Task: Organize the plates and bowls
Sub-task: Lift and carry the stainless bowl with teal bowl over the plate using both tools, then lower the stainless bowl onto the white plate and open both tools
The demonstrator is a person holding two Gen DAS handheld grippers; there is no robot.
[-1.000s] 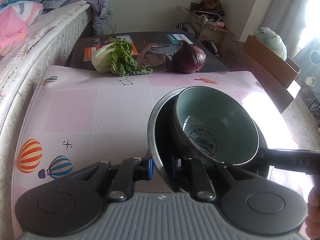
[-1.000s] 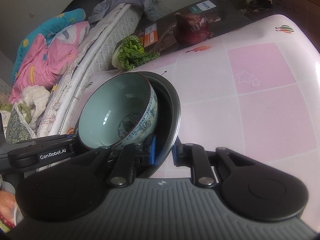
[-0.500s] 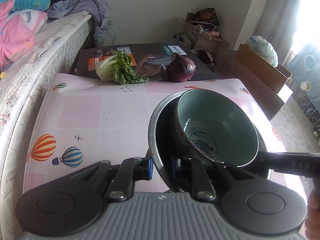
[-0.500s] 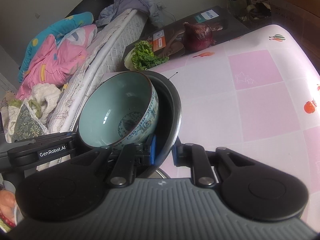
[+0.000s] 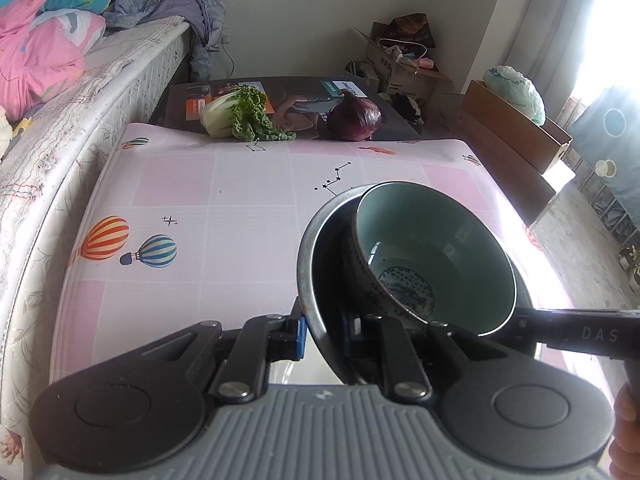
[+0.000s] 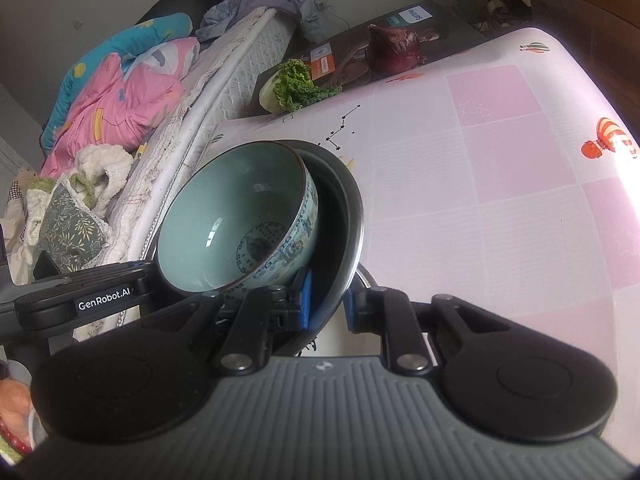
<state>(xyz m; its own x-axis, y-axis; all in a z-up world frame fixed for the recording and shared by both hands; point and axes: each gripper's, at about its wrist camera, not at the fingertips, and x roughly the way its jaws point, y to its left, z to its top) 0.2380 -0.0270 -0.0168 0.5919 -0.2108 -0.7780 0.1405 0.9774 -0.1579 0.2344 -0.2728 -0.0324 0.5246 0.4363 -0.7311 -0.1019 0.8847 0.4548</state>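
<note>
A dark metal bowl holds a pale green ceramic bowl with a blue pattern. My left gripper is shut on the metal bowl's near rim. My right gripper is shut on the opposite rim of the metal bowl, with the green bowl inside it. Both hold the stack above the pink table. A white rim shows just beneath the stack, mostly hidden.
A leafy cabbage and a red onion lie at the table's far edge on a dark box. A bed runs along the left side. Cardboard boxes stand on the floor beyond.
Both grippers have risen and drawn back with the stacked bowls; more of the table shows below and the cabbage and onion look farther away.
</note>
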